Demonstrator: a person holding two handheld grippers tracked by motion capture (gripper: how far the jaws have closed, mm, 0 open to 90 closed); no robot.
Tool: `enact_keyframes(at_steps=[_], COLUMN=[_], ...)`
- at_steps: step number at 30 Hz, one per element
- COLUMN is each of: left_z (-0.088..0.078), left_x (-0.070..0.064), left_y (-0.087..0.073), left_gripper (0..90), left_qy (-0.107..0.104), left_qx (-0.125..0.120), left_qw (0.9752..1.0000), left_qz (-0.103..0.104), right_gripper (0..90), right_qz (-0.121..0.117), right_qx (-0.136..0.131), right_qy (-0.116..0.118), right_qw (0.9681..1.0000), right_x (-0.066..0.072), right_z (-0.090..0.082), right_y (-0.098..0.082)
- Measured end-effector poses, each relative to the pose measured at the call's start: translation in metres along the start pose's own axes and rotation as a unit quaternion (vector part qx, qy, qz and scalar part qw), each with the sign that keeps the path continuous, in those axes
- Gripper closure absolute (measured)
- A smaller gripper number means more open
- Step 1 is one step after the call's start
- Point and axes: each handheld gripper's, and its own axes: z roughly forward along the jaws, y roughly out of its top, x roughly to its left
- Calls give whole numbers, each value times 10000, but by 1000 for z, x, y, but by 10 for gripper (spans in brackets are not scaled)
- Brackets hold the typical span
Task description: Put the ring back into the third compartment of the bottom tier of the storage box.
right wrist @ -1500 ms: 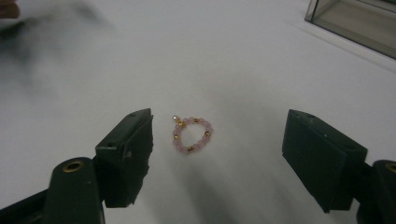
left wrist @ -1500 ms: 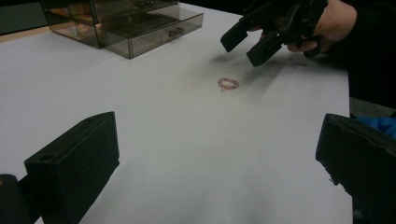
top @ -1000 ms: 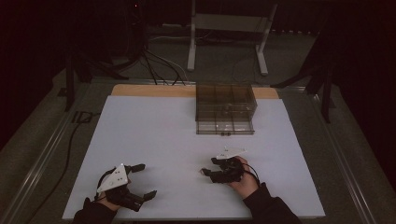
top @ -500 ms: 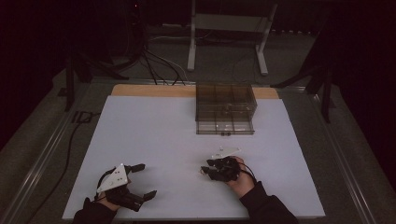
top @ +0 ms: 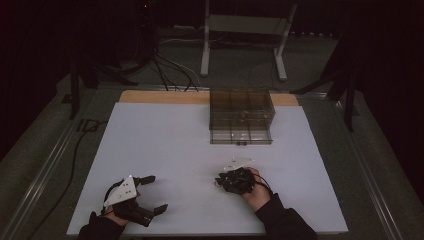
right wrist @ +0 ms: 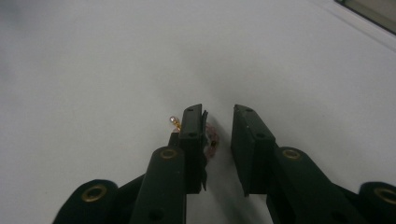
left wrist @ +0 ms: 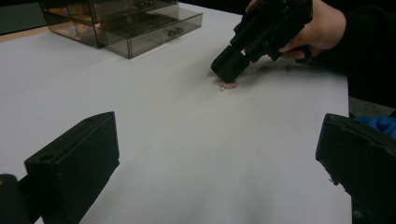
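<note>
Jewellery (right wrist: 211, 139), a tiny pinkish piece with a gold bead at one end, lies flat on the white table (top: 165, 150) just in front of my right hand, well short of the smoky plastic drawer box (top: 241, 116) that stands at the far edge. I cannot tell whether it is an earring or a bit of chain; it is too small and half hidden behind my own jaw.

My right gripper (right wrist: 218, 122) is tipped down over it with the jaws standing only a narrow gap apart, one on each side of the pink part, and nothing is pinched between them yet as far as I can see. The gold bead pokes out beyond the left jaw. From my left gripper's view, the right gripper's tip (left wrist: 229, 69) sits almost on the table right over the little pink spot (left wrist: 227, 85).

My left gripper (top: 150, 192) rests near the front left corner of the table, jaws spread wide, holding nothing.

I judge this thing to be very light, thin and easily bent, and slippery against hard black jaws. It will likely skate sideways or flip if I close on one edge only. The best hold looks to be across the pink middle, jaws low against the table and closed gently, so the bead end just hangs free. Squeezing hard could deform it, and lifting fast could flick it away
</note>
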Motion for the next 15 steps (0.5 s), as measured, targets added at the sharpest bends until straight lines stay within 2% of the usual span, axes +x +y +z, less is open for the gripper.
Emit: enact_keyframes(at_steps=[3, 8, 11, 15], left_z=[0, 1, 1, 1], left_x=[0, 0, 0, 0], left_y=[0, -1, 0, -1], left_gripper=[6, 5, 6, 5], left_qy=[-4, 3, -6, -9], left_qx=[45, 50, 14, 41], left_qw=[10000, 10000, 10000, 10000], left_qz=[15, 20, 8, 20], right_gripper=[782, 850, 857, 863], right_qz=[-43, 62, 141, 104], right_qx=[62, 162, 199, 213], right_qy=[-53, -66, 0, -17], right_qw=[10000, 9998, 9997, 9997], right_x=[1, -2, -4, -4], right_z=[0, 0, 1, 1], right_y=[1, 4, 5, 5])
